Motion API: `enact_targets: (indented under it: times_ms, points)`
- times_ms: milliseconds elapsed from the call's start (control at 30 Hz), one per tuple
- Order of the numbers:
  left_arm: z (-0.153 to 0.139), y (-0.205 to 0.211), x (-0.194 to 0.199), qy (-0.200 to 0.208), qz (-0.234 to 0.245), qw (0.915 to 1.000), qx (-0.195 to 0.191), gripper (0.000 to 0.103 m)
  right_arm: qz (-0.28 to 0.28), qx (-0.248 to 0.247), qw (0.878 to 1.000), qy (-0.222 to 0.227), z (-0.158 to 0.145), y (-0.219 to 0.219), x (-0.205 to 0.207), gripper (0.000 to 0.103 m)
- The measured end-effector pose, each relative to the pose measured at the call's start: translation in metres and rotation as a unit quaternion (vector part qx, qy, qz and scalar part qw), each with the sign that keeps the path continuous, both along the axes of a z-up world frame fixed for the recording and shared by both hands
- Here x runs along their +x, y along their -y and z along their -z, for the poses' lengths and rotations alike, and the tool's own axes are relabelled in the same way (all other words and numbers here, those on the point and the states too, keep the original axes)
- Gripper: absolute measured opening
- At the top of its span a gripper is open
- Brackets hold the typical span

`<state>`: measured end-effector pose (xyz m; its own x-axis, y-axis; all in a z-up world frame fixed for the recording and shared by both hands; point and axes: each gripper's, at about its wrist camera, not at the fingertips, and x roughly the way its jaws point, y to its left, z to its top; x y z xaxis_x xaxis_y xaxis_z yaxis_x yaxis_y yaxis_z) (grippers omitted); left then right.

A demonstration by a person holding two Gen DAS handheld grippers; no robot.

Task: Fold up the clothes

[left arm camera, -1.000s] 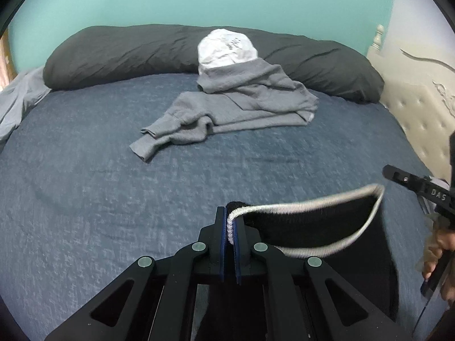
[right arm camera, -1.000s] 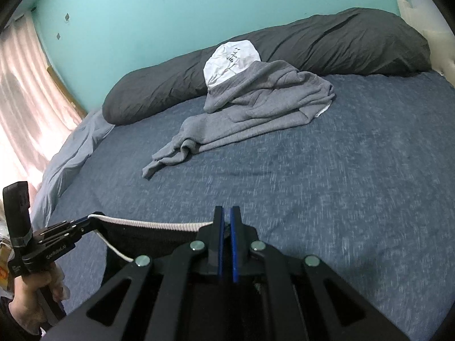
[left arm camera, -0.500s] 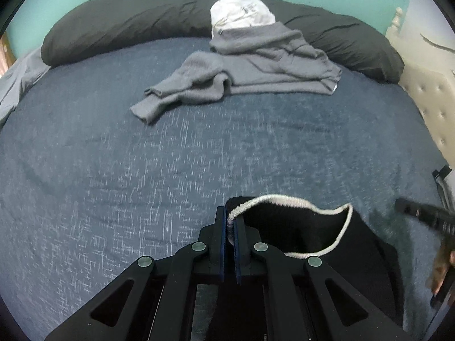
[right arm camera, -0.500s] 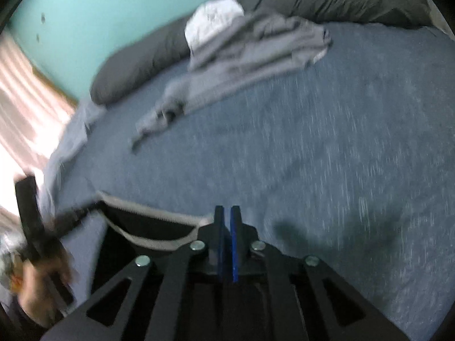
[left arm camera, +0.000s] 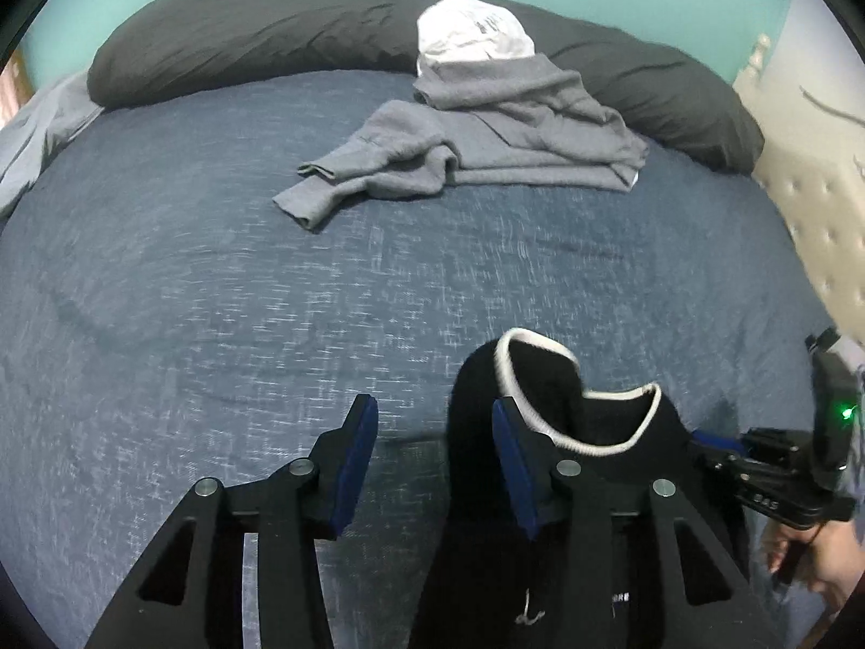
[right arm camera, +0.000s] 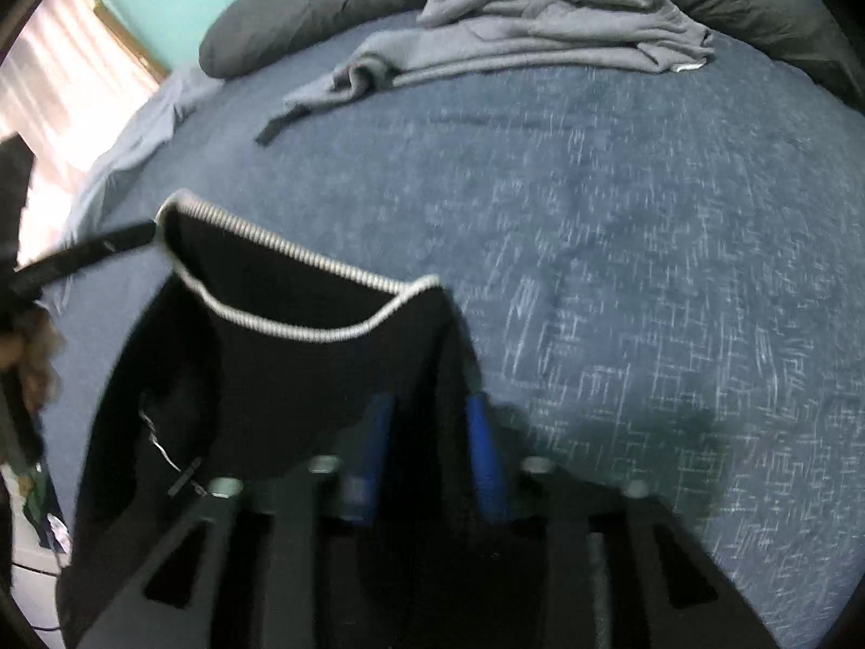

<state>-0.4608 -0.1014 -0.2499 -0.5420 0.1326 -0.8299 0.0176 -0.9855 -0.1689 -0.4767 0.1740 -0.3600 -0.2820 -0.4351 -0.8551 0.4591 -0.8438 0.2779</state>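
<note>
Soft, even light; bright window (right arm camera: 65,92) glare at left; right wrist view smeared with blur, fisheye edges bending.

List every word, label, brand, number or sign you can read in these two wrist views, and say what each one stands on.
"RE": white letters on the black garment, the start of the word hidden behind the left gripper's finger.
Dark print on the white garment: too small to read.
Light lettering on the right gripper body: too small and tilted to read.
White mark low on the black garment: a squiggle, not readable.
Right wrist view: blurred, nothing readable.
</note>
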Motion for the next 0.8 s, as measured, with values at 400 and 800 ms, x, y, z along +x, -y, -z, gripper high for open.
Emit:
enact_targets:
  times_ms: [400, 800]
  points:
    - [0.038, 0.021, 0.014, 0.038, 0.015, 0.9991, -0.008, 0.051, 0.085, 0.017, 0.992, -0.089, -0.046, -0.043, -0.013, 0.007]
    - [0.079, 0.005, 0.03, 0.067, 0.062, 0.9955, 0.024, 0.051, 0.104, -0.003, 0.992, -0.073, -0.041, -0.072, -0.036, 0.007]
